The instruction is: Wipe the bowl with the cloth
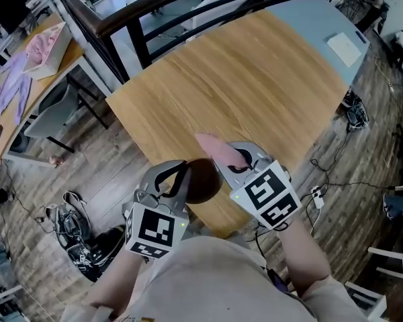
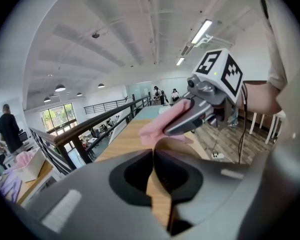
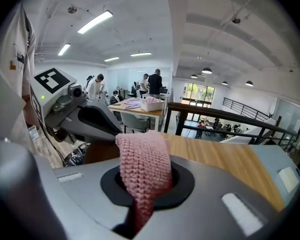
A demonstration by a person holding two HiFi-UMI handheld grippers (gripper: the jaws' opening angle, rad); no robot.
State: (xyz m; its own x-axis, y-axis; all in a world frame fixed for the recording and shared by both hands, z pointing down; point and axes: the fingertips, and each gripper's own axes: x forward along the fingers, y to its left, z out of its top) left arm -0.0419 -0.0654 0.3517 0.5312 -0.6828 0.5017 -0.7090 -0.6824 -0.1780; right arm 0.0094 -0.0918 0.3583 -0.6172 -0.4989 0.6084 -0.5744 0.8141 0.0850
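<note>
Left gripper (image 1: 178,176) jaws almost together, pinching the thin rim of the brown bowl (image 1: 203,181) at its left side. Bowl sits at the table (image 1: 242,79) near edge. Right gripper (image 1: 245,156) is clamped on the pink cloth (image 1: 215,149), just right of the bowl. Bare wood runs far and right, up to a railing (image 1: 154,12). Cloth-to-bowl contact unclear.
</note>
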